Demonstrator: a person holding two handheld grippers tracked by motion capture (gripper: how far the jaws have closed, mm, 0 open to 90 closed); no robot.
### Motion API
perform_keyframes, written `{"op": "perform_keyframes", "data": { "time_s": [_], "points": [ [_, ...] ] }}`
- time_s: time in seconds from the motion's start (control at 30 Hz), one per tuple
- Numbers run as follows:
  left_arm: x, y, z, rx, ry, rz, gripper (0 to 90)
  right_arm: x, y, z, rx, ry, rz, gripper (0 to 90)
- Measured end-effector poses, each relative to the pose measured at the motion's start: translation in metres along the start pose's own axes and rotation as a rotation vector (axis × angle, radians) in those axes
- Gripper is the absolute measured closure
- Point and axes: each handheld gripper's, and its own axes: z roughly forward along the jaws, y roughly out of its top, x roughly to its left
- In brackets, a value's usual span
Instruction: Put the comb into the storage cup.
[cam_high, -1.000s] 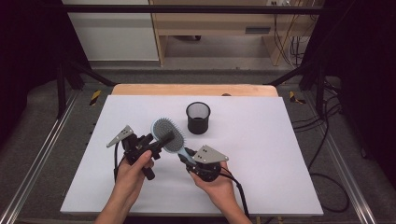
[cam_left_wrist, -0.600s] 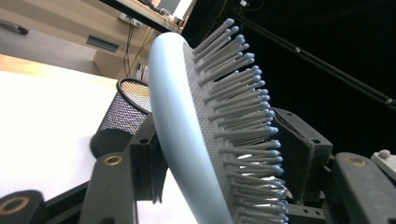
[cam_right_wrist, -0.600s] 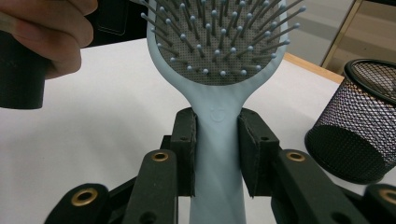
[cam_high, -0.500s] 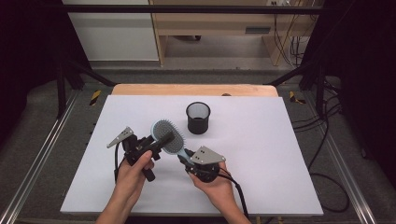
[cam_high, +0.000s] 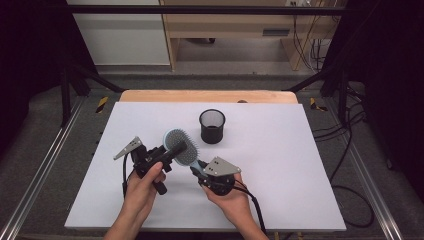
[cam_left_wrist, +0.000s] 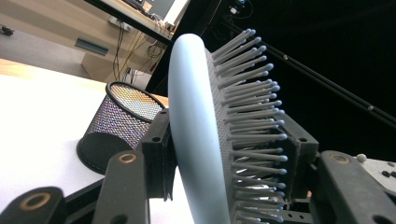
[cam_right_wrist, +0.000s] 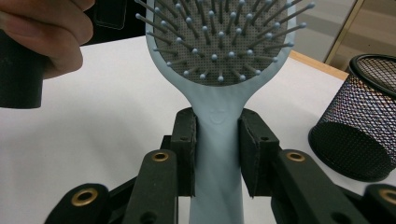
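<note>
High view centre: right gripper (cam_high: 196, 169) fingers clamp hairbrush (cam_high: 183, 148) handle; left gripper (cam_high: 172, 151) fingers just closing on head. Risk: bristles yield, head slips, brush twists.

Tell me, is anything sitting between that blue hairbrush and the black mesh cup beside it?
Nothing visible is. The hairbrush is held off the table: the right gripper clamps its handle, and the left gripper has just closed on its head. Only bare white table lies between it and the mesh cup.
</note>
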Motion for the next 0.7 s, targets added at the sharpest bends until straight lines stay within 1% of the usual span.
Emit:
{"op": "perform_keyframes", "data": {
  "time_s": [0.43,0.63,0.67,0.7],
  "points": [
    [-0.0010,-0.0007,-0.0002,-0.006,-0.013,-0.011,51.2,-0.0005,-0.0006,0.0004,0.005,0.010,0.006,69.4],
    [0.0008,-0.0012,-0.0008,-0.010,-0.016,-0.027,51.6,-0.0006,-0.0010,0.0014,0.005,0.016,0.008,69.0],
    [0.0012,-0.0014,-0.0009,-0.012,-0.014,-0.026,51.6,-0.0005,-0.0012,0.0016,0.005,0.017,0.012,68.2],
    [0.0014,-0.0015,-0.0012,-0.011,-0.011,-0.023,51.8,-0.0007,-0.0016,0.0021,0.006,0.019,0.014,65.2]
  ]
}}
